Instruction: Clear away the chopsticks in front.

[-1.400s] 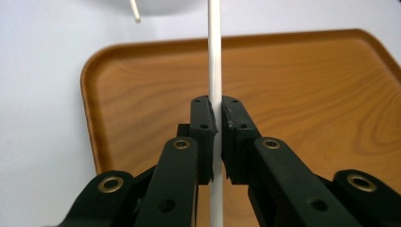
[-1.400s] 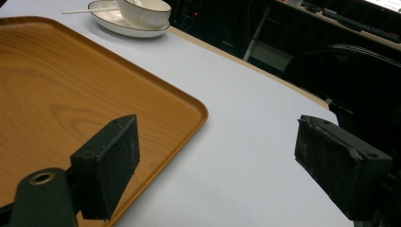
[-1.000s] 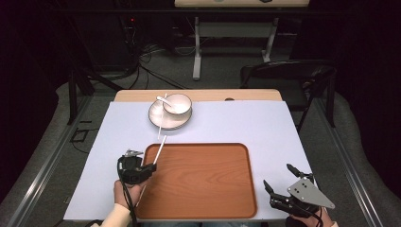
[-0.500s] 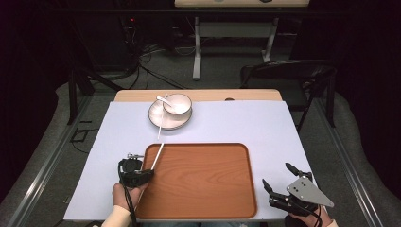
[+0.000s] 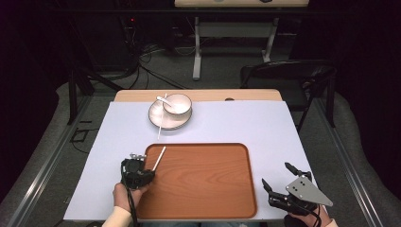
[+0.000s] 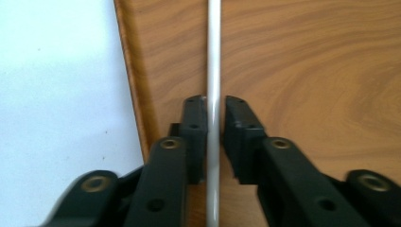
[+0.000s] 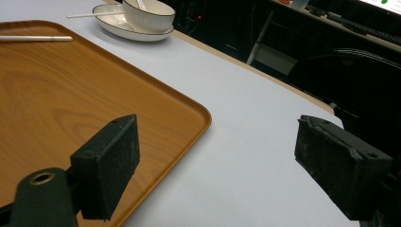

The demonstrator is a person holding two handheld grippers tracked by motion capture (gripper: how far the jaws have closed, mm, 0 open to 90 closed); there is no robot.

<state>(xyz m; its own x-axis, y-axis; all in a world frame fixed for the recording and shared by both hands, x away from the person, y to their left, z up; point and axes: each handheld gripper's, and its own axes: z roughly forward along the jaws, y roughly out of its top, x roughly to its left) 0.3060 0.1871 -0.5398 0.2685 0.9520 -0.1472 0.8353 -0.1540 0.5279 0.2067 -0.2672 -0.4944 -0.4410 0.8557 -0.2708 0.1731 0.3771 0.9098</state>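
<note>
The white chopstick (image 6: 213,94) lies lengthwise between the left gripper (image 6: 213,106) jaws, over the wooden tray (image 6: 302,71); they have just been opening, right pad slightly clear. Its near end is cut off. The right gripper (image 7: 227,156) gapes, empty.

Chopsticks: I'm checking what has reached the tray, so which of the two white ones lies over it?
The chopstick between the left gripper jaws, over the tray's left edge. The other chopstick rests across the plate beside the bowl.
</note>
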